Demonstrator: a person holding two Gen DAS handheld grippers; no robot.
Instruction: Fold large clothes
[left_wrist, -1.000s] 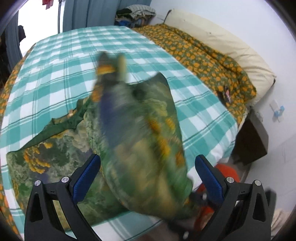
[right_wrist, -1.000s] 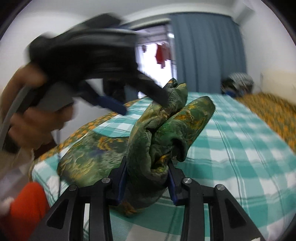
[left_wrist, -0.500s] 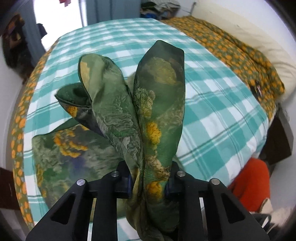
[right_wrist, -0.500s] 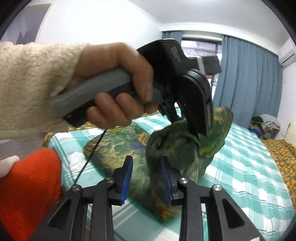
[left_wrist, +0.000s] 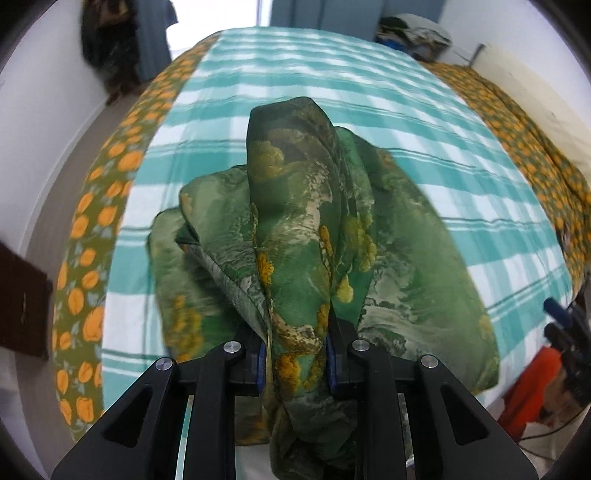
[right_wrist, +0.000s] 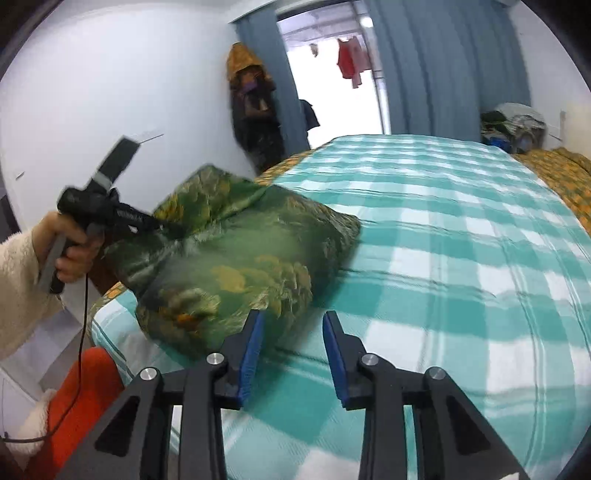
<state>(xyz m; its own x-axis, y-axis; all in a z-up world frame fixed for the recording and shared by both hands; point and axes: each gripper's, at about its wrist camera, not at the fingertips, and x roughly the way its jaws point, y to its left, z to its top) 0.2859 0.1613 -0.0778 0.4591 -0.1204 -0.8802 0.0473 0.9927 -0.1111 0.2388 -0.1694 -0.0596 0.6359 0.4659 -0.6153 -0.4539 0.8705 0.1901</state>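
Note:
A green garment with yellow-orange print (left_wrist: 306, 240) lies bunched on the near left part of the bed. My left gripper (left_wrist: 295, 358) is shut on a fold of it and holds that fold up off the bed. In the right wrist view the garment (right_wrist: 236, 266) lies as a mound, with the left gripper (right_wrist: 110, 214) at its left end. My right gripper (right_wrist: 293, 339) is open and empty, just in front of the garment's near edge, low over the bed.
The bed has a teal and white checked sheet (right_wrist: 461, 229) over an orange-flowered cover (left_wrist: 92, 236). A pile of clothes (right_wrist: 513, 125) lies at the far right. An orange trouser leg (right_wrist: 81, 391) is at the bed's near edge. Blue curtains (right_wrist: 436, 66) hang behind.
My right gripper has let go of the garment and opened, then drawn back. My left gripper has closed on the garment and carried its fold to the left.

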